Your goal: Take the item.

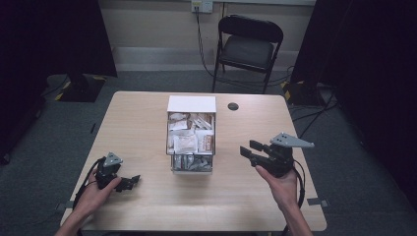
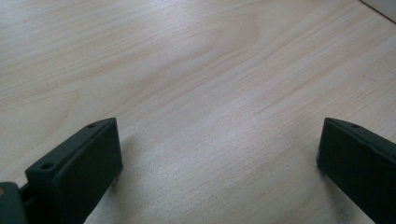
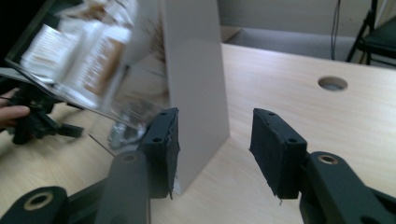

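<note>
While the left gripper rests on the tabletop with jaws spread, the right gripper hovers beside the packet box, jaws apart, nothing pinched.

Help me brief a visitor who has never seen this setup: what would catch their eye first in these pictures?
Probably the clear box at the middle of the wooden table, packed with small white and brown packets, a white panel at its far end. Next, the two black grippers in the person's hands: the left gripper low at the near left, the right gripper raised to the right of the box, jaws apart, nothing between them.
</note>
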The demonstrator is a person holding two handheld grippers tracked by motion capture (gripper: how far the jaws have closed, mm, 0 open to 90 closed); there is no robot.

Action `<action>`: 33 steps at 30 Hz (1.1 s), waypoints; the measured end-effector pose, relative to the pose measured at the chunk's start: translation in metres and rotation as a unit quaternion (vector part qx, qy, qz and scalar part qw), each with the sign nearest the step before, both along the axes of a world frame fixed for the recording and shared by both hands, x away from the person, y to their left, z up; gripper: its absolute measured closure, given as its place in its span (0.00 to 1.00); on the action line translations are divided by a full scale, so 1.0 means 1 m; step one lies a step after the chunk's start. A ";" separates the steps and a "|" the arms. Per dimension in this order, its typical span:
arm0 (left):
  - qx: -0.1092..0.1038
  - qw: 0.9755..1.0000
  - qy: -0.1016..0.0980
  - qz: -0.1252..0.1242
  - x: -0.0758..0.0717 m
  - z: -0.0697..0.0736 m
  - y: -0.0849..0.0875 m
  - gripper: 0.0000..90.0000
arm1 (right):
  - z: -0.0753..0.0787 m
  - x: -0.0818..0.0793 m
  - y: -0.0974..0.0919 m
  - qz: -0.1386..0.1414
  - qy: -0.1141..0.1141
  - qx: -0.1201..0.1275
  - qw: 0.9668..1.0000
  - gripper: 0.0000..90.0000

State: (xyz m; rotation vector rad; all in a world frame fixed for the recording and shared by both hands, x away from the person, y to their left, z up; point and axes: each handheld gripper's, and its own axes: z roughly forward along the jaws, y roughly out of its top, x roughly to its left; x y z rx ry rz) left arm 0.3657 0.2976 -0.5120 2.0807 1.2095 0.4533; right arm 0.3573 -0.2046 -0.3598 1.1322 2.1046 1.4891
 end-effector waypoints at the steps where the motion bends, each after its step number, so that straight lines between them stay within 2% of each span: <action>1: 0.000 1.000 0.000 0.000 0.000 0.000 0.000 0.00 | 0.009 -0.002 0.004 0.009 -0.009 0.010 1.000 0.58; 3: 0.001 1.000 0.000 -0.001 0.000 0.000 0.000 0.00 | 0.013 -0.003 0.005 0.013 -0.012 0.011 1.000 0.58; 4: 0.001 1.000 0.000 -0.001 0.000 0.000 0.000 0.00 | 0.021 -0.004 0.009 0.021 -0.021 0.013 0.999 0.58; 6: 0.001 1.000 0.000 -0.001 0.000 0.000 0.000 0.00 | 0.026 -0.005 0.013 0.030 -0.027 0.019 0.999 0.58; 15: 0.000 1.000 0.000 0.000 0.000 0.000 0.000 0.00 | 0.042 -0.002 0.030 0.062 -0.045 0.035 0.996 0.58; 17: 0.000 1.000 0.000 0.000 0.000 0.000 0.000 0.00 | 0.047 -0.001 0.042 0.075 -0.049 0.036 0.995 0.59; 23: 0.000 1.000 0.000 0.000 0.000 0.000 0.000 0.00 | 0.051 0.006 0.064 0.097 -0.042 0.028 0.994 0.62; 26: 0.000 1.000 0.000 0.000 0.000 0.000 0.000 0.00 | 0.051 0.009 0.069 0.102 -0.039 0.027 0.994 0.62; 31: 0.001 1.000 0.000 -0.001 0.000 0.000 0.000 0.00 | 0.049 0.016 0.089 0.124 -0.030 0.024 0.992 0.66; 33: 0.000 1.000 0.000 0.000 0.000 0.000 0.000 0.00 | 0.049 0.017 0.091 0.126 -0.029 0.023 0.991 0.67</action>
